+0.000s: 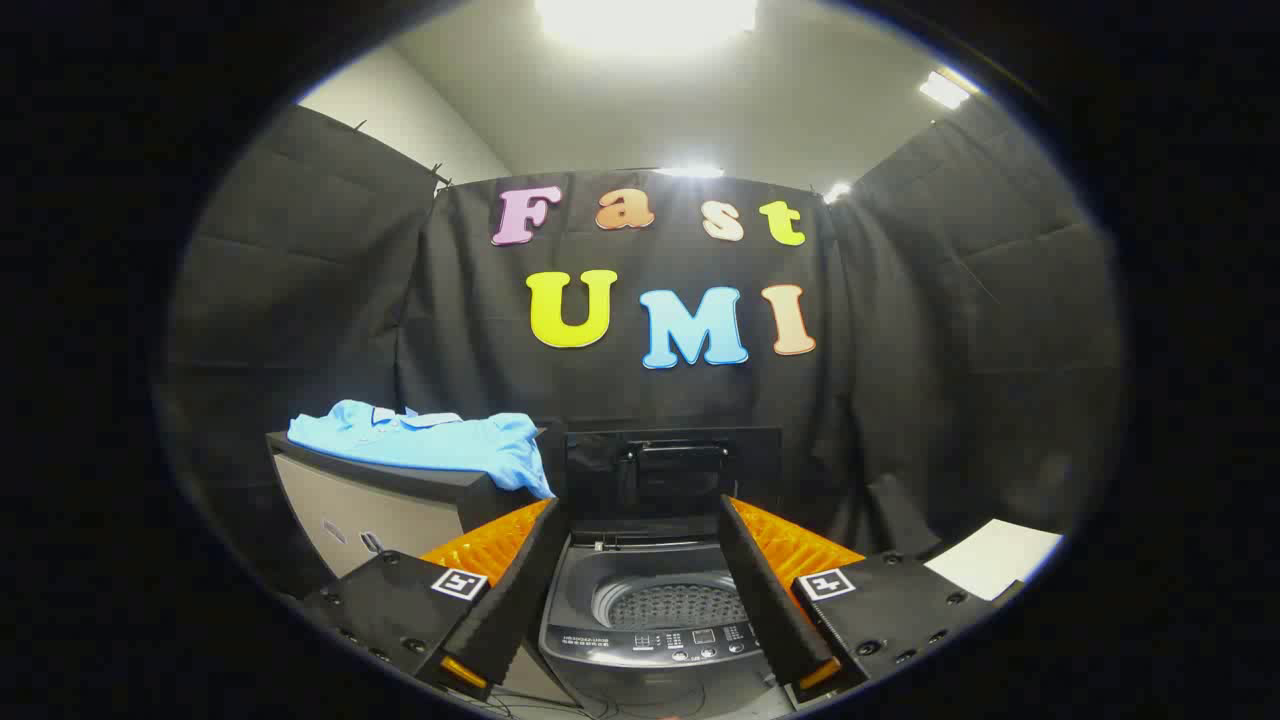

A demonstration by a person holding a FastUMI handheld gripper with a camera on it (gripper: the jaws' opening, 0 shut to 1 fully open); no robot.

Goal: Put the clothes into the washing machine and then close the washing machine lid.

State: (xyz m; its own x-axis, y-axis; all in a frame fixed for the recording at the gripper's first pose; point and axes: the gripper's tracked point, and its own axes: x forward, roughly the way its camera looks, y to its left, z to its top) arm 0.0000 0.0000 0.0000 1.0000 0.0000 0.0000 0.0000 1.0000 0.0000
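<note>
A light blue shirt (425, 440) lies crumpled on top of a dark cabinet (400, 500), beyond and to the left of my left finger; one corner hangs over the cabinet's right edge. The grey washing machine (655, 625) stands just ahead between my fingers, its drum (668, 603) bare and its control panel facing me. Its dark lid (672, 470) is raised upright at the back. My gripper (645, 540) is open, its fingers spread wide on either side of the machine's opening, with nothing held.
Black cloth walls close the booth behind and on both sides. A white flat surface (995, 558) lies to the right of the right finger. The cabinet stands right against the machine's left side.
</note>
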